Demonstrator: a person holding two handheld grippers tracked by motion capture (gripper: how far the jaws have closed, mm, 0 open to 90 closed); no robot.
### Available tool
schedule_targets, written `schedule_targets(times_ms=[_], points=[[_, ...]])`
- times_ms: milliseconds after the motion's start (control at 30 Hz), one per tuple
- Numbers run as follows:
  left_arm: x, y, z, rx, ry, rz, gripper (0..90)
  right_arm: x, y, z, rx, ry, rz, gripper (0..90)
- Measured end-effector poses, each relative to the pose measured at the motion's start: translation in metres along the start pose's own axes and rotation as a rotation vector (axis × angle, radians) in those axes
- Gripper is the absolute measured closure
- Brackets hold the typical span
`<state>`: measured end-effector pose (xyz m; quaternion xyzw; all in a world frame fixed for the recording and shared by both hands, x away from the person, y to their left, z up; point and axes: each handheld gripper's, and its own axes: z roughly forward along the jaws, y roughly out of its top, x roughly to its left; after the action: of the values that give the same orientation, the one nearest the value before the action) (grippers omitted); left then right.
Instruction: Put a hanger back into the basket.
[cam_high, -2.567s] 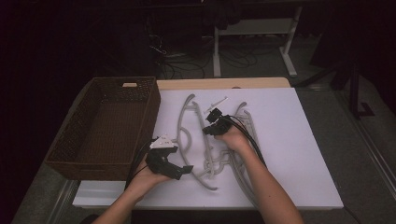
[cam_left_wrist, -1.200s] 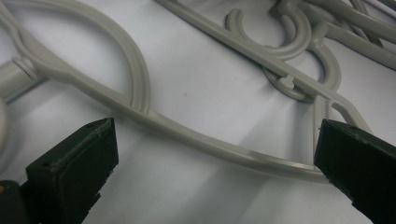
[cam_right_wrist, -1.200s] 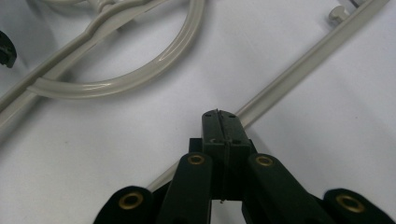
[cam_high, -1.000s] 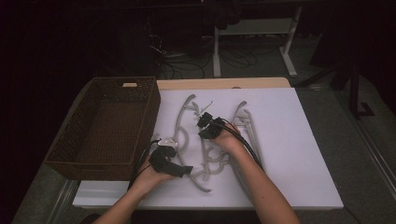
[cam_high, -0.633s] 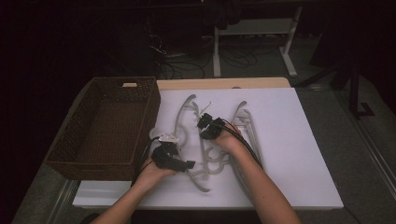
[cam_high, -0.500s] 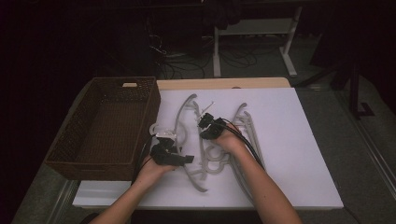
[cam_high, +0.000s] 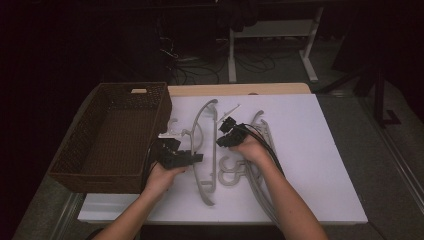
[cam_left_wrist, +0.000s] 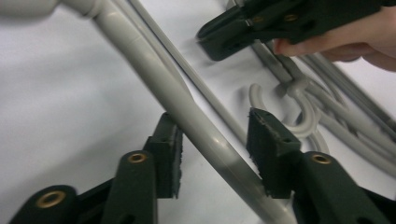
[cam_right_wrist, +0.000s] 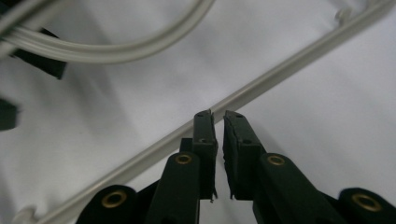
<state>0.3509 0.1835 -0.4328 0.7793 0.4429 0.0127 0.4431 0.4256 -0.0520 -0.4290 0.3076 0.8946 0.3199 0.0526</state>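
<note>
Basket empty, all hangers on the bench. Left claw closing round one hanger, not yet pinching; right claw nearly shut, holding nothing.

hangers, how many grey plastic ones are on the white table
3, as far as the high view shows. One grey plastic hanger lies left of centre, between the left gripper's jaws; another under the right hand; a third further right. Overlaps may hide more.

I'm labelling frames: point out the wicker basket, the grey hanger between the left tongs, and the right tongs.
wicker basket (cam_high: 161, 107), high view, right rim.
grey hanger (cam_left_wrist: 205, 140), left gripper view, thick arm.
right tongs (cam_right_wrist: 219, 116), right gripper view, between tips.
</note>
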Motion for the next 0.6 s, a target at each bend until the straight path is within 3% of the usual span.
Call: schedule_targets(times_ms=[167,400,600], points=[[0.001,0.009,-0.003,-0.031,0.032,-0.012,67.1,-0.01,-0.011,-0.028,-0.098,0.005,0.055,68.0],[0.0,0.024,-0.004,-0.054,0.075,0.0,78.7,-0.017,-0.033,-0.057,-0.185,-0.003,0.096,55.0],[-0.007,0.036,-0.005,-0.052,0.095,0.031,79.3,-0.023,-0.046,-0.077,-0.24,-0.014,0.124,44.9]])
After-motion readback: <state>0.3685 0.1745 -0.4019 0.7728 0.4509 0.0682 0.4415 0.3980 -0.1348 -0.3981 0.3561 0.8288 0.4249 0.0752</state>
